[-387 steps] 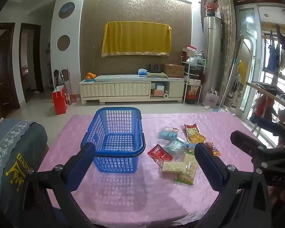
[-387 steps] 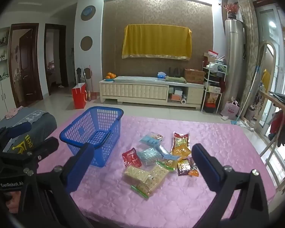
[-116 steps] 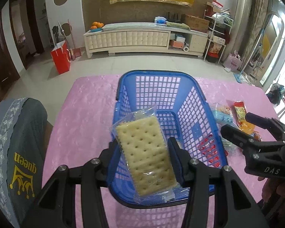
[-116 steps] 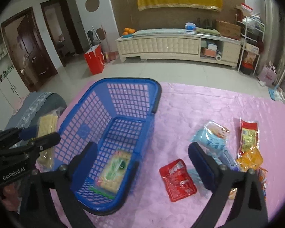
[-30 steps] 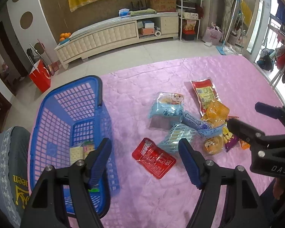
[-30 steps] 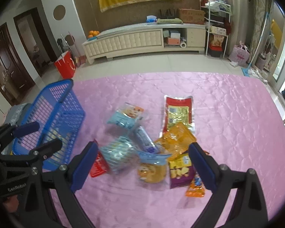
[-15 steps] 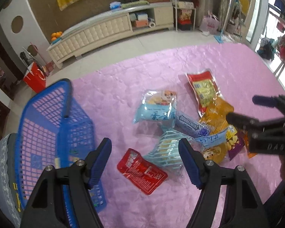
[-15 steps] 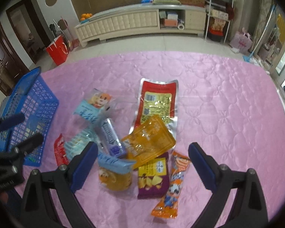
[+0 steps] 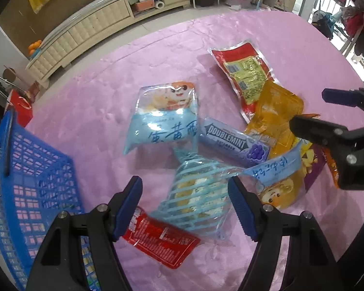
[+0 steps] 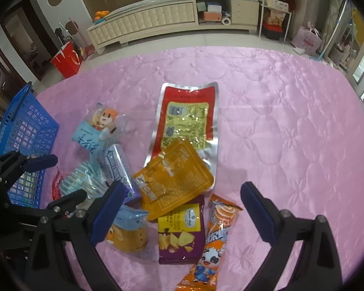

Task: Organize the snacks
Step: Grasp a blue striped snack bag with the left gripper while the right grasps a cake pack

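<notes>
The left gripper (image 9: 184,208) hangs over the near left of the snack pile, its fingers (image 9: 128,203) released and spread to either side of a striped pack (image 9: 199,198) without touching it. Just nearer and left lies a red pack (image 9: 157,240), partly under the left finger. The right gripper (image 10: 179,213) hovers over the near right of the pile, its fingers (image 10: 257,211) also spread wide with nothing clamped; between them lie a purple chip bag (image 10: 182,237), an orange stick pack (image 10: 211,242) just right of it, and a cake pack (image 10: 128,232) with a blue header at the left finger. All rest on a table (image 10: 291,121) under a pink quilted cloth. Farther in, an amber pouch (image 10: 174,179) overlaps the chip bag and the near end of a red and yellow pouch (image 10: 189,118), which reaches farthest. Left of the amber pouch a Doublemint pack (image 9: 233,143) lies slantwise, touching the striped pack, and beyond it sits a light blue bag (image 9: 165,118) with a cartoon animal on it. At the far left edge stands a blue basket (image 9: 24,174), apart from the pile, with cracker packs (image 9: 89,266) seen through its mesh. Beyond the table are a tiled floor, a red bag (image 10: 66,58) and a long cream cabinet (image 10: 157,17) with oranges (image 10: 101,13) on its left end.
</notes>
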Demonstrator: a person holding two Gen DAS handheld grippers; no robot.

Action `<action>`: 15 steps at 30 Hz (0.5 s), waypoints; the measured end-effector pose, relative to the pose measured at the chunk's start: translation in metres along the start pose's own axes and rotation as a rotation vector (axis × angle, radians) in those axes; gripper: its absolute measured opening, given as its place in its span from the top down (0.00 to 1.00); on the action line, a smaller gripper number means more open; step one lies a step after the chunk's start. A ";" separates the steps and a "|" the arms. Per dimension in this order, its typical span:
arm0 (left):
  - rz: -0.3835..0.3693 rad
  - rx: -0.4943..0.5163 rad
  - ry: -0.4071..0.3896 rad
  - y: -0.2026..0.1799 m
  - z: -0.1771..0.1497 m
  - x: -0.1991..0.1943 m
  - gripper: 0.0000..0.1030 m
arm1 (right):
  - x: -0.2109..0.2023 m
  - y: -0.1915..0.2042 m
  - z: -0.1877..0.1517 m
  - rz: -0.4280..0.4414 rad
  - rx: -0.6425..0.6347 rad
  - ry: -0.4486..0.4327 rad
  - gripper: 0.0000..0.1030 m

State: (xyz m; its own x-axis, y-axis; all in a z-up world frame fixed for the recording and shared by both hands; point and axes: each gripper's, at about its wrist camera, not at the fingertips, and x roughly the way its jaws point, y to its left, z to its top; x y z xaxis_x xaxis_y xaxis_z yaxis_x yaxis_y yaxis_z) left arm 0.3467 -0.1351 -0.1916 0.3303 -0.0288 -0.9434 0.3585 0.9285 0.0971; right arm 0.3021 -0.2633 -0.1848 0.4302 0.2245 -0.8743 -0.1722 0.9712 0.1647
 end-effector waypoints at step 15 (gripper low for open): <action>0.025 0.093 -0.014 -0.024 -0.017 0.006 0.48 | -0.017 0.007 -0.004 -0.001 -0.025 -0.019 0.05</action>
State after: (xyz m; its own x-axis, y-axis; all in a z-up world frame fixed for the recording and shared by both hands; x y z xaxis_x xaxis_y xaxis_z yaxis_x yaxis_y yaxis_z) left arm 0.3250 -0.1511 -0.2049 0.3518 -0.0121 -0.9360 0.4292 0.8907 0.1498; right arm 0.2902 -0.2605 -0.1708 0.4470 0.2252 -0.8657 -0.1935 0.9692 0.1522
